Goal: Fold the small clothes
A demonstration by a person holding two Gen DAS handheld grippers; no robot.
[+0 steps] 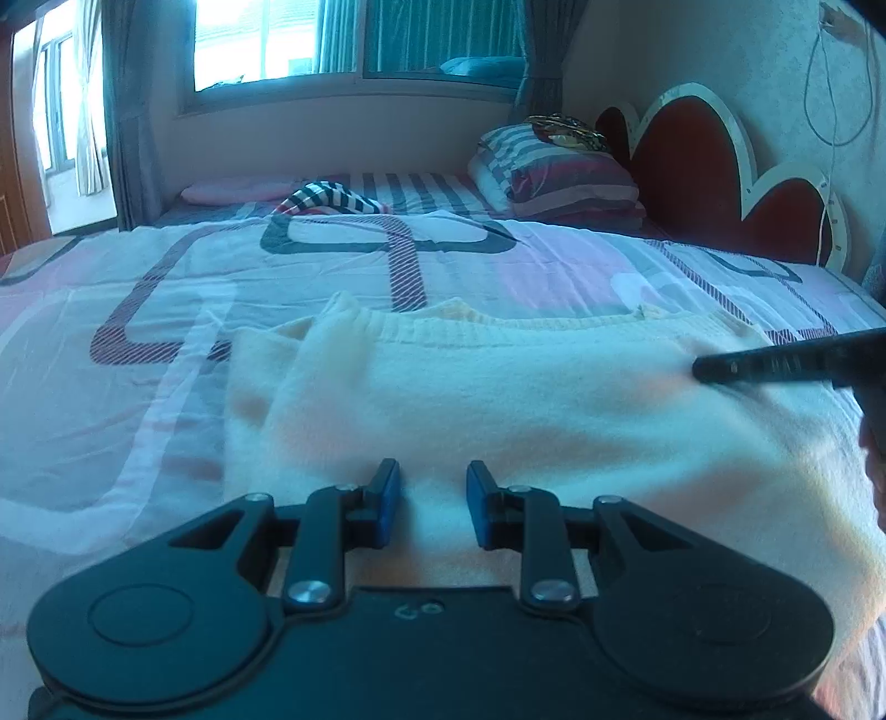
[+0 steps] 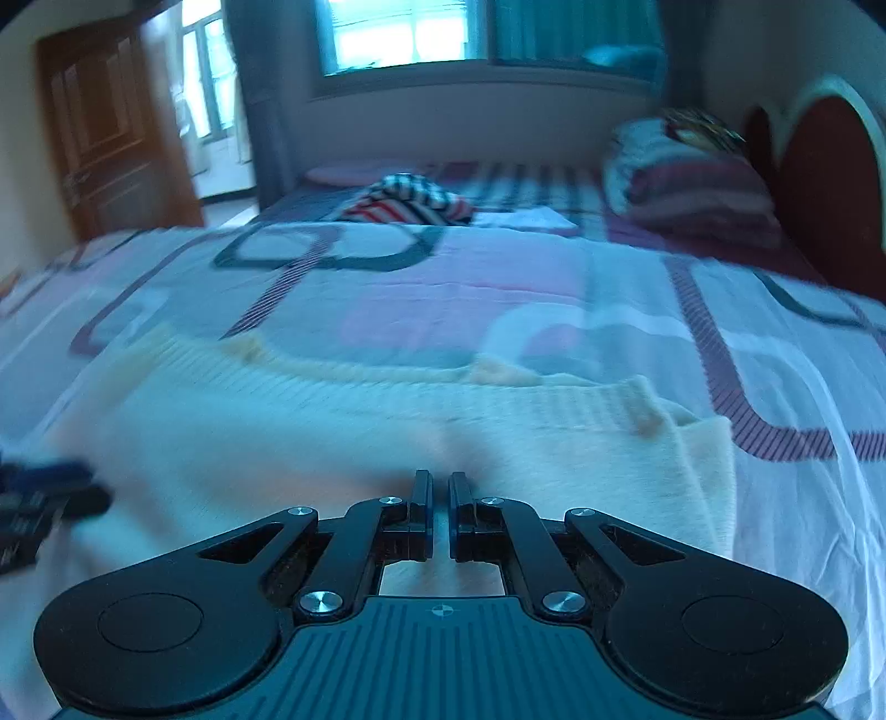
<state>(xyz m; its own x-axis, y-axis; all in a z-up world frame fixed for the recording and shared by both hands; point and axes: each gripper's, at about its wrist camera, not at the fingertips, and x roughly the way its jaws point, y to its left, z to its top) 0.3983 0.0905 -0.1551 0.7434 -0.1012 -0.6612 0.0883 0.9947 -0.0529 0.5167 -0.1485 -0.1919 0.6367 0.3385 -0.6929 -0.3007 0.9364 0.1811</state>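
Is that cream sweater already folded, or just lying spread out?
Partly folded. The sweater lies flat across the bed, but a doubled layer shows at its left end and right end.

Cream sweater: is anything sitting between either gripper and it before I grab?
Nothing visible. The left gripper is open directly over the cream sweater, and the right gripper, nearly shut, hangs over the same knit. The striped garment lies far off, up the bed.

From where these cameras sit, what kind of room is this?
Almost certainly a home bedroom. A cream sweater lies on a bed with a patterned cover, striped pillows are stacked against a scalloped red headboard, and a curtained window fills the far wall.
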